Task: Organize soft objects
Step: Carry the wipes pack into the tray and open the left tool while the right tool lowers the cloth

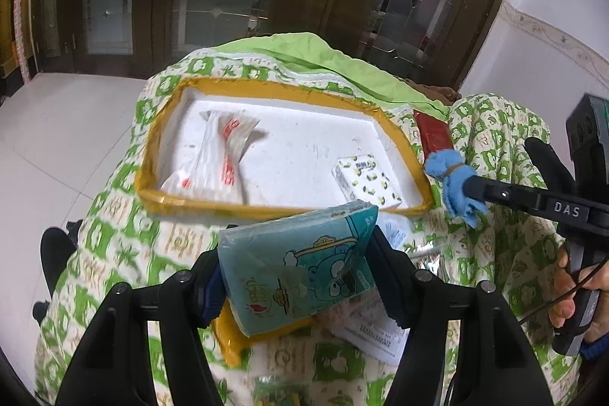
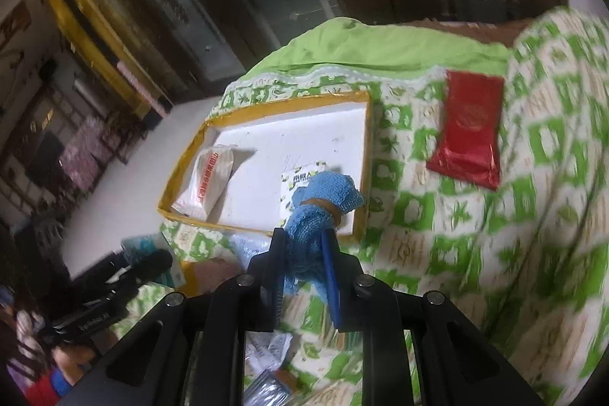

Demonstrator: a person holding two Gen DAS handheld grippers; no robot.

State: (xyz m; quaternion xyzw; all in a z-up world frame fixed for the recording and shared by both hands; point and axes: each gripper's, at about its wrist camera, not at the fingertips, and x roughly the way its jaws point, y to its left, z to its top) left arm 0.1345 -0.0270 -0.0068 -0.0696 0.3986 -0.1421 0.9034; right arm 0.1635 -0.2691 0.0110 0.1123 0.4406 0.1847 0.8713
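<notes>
My left gripper (image 1: 298, 250) is shut on a teal tissue pack (image 1: 300, 265) with a cartoon bear, held just in front of the near rim of a white foam tray (image 1: 304, 155) edged in yellow tape. In the tray lie a white packet with red print (image 1: 224, 158) and a small patterned tissue pack (image 1: 367, 179). My right gripper (image 2: 304, 238) is shut on a blue cloth bundle (image 2: 323, 204) tied with a brown band, over the tray's (image 2: 266, 174) near right corner. In the left wrist view that bundle (image 1: 455, 177) hangs at the tray's right rim.
A green-and-white patterned cloth (image 1: 125, 246) covers the surface. A red packet (image 2: 470, 128) lies on it to the right of the tray. Papers and wrappers (image 1: 375, 330) sit near me. A white tiled floor (image 1: 57, 132) drops away on the left; dark glass doors stand behind.
</notes>
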